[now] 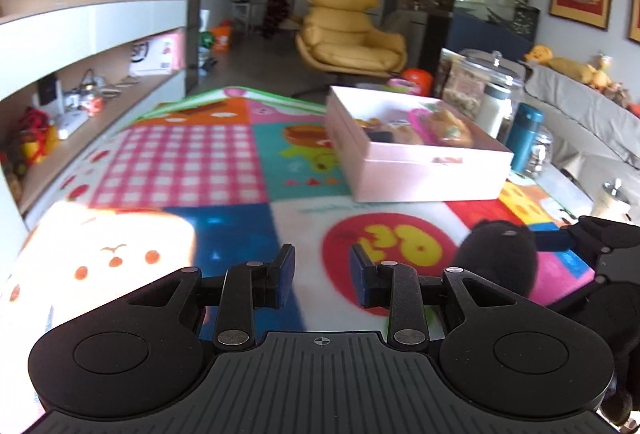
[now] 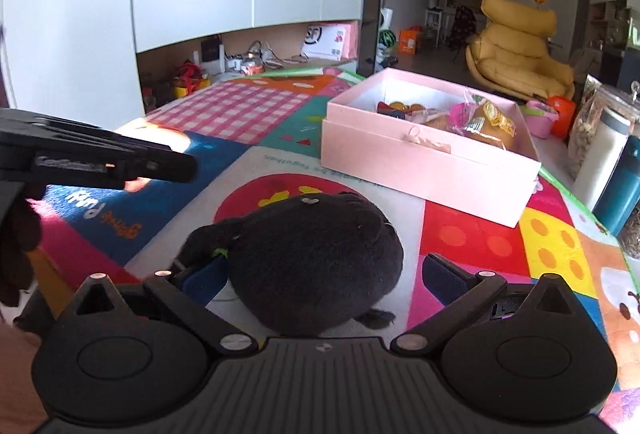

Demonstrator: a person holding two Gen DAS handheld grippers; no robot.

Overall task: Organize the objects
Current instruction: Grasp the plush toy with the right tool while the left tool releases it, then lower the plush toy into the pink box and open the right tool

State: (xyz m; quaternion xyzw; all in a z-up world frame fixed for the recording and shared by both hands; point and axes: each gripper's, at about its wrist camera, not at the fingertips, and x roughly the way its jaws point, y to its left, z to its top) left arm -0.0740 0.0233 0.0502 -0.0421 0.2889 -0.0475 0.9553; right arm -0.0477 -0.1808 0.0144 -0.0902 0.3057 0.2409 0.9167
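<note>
A black plush toy (image 2: pixel 308 258) lies on the colourful play mat (image 2: pixel 472 234). My right gripper (image 2: pixel 328 274) is open with its two blue pads on either side of the toy; the left pad (image 2: pixel 204 274) touches it, the right pad stands apart. The toy also shows in the left wrist view (image 1: pixel 496 254) at the right. My left gripper (image 1: pixel 322 270) is open and empty above the mat, left of the toy. An open pink box (image 2: pixel 424 170) holding snack packets and small toys stands beyond the toy; it also shows in the left wrist view (image 1: pixel 420 174).
A white cushion with a face (image 1: pixel 100 254) lies at the mat's left. Glass jars (image 1: pixel 480 82) and a teal bottle (image 1: pixel 526 138) stand right of the box. A TV shelf unit (image 2: pixel 248 14) runs along the left; a yellow armchair (image 1: pixel 348 30) stands behind.
</note>
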